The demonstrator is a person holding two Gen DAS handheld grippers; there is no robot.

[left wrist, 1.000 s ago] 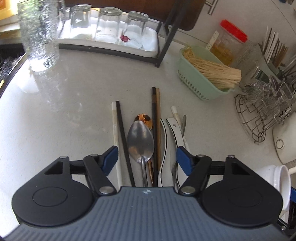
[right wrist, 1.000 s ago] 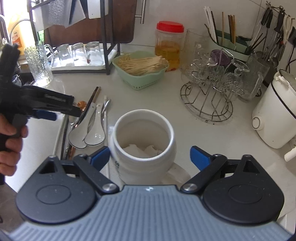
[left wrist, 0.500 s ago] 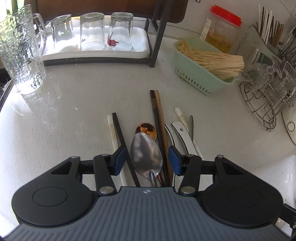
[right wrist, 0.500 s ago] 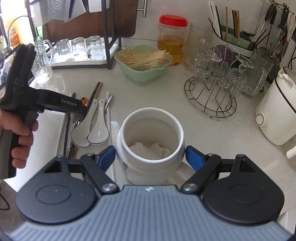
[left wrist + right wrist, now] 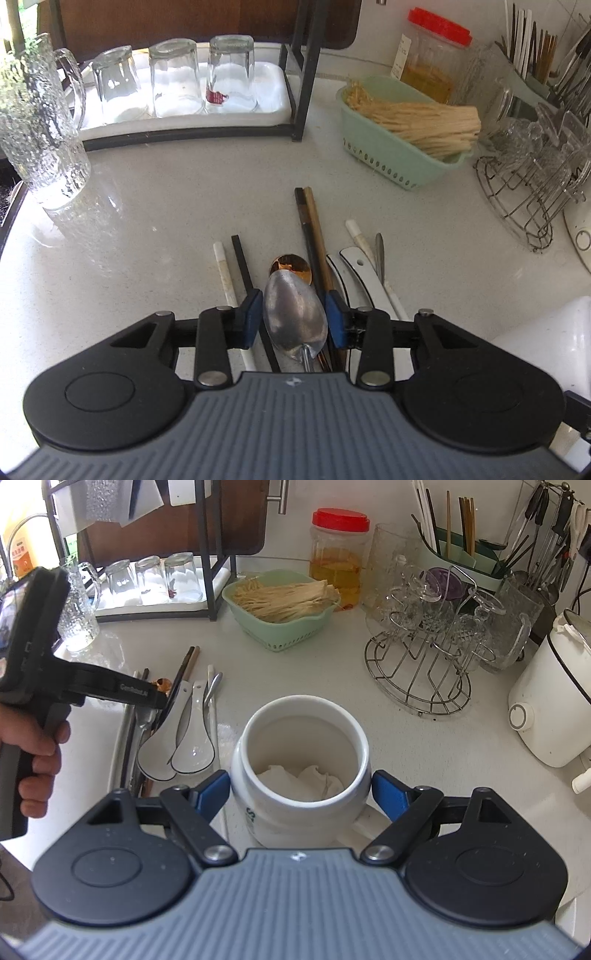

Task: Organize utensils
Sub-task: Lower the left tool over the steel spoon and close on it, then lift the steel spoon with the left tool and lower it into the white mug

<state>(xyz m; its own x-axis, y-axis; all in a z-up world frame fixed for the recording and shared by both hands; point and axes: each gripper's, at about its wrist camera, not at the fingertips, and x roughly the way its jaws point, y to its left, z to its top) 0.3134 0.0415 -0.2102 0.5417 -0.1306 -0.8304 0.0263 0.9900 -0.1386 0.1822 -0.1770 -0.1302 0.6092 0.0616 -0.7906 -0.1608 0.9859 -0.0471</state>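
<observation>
The steel spoon (image 5: 295, 317) is laid bowl-up on the white counter (image 5: 155, 236) within a row of utensils, its long axis running along the pointing line of the left tool (image 5: 294, 320), with the bowl away from the camera and the handle disappearing beneath the tool body. The bowl is bracketed by the two blue pads, which are closing on it; whether they already press on its edges cannot be told from the left wrist view. A copper spoon (image 5: 291, 266) is seen just beyond the bowl, dark chopsticks (image 5: 310, 236) just beside it, and ceramic spoons (image 5: 177, 738) farther toward the white jar (image 5: 301, 760). The jar is straddled by the right tool (image 5: 301, 794), whose pads sit close to its sides while opening slightly; no firm contact can be confirmed. The left tool is judged the nearer to the spoon, so the pick-up turns on its squeeze across the bowl's width. Only the right wrist view shows the jar's open mouth, with something white crumpled inside, and the hand (image 5: 37, 760) gripping the left tool's handle; only the left view shows the spoon between the pads.
</observation>
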